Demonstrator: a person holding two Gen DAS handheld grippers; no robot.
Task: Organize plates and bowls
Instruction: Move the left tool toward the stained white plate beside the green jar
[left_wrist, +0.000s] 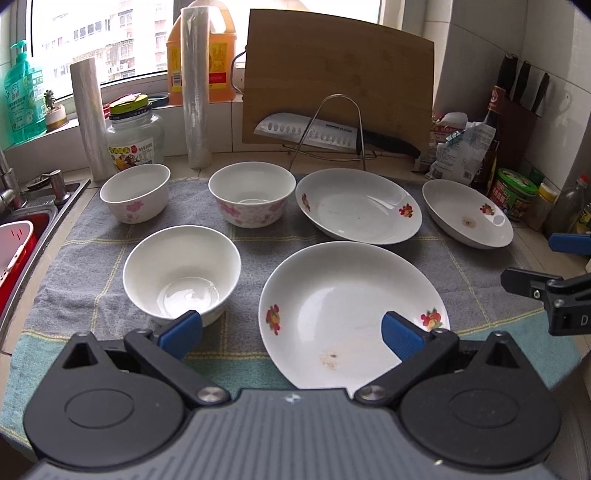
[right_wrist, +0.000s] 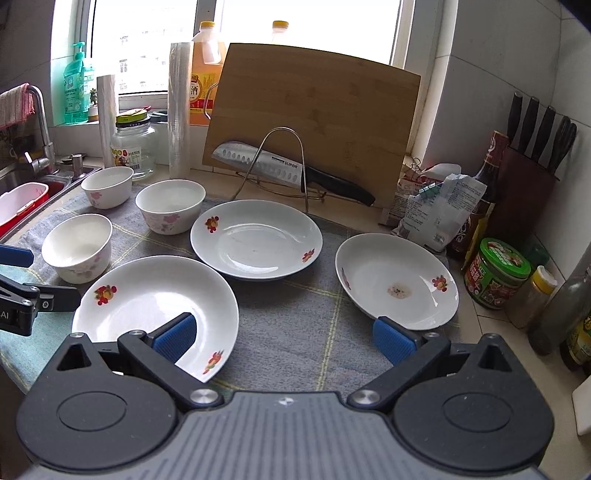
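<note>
Both my left gripper (left_wrist: 291, 334) and right gripper (right_wrist: 284, 338) gape wide, empty; three white floral ceramic bowls (left_wrist: 181, 271) and three white flower-printed plates (left_wrist: 352, 310) remain unstacked.

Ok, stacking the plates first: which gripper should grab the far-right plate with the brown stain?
Right. The stained plate sits just ahead of the open right gripper, beside its fingertip. The left gripper, also open, faces the near plate and near bowl.
</note>
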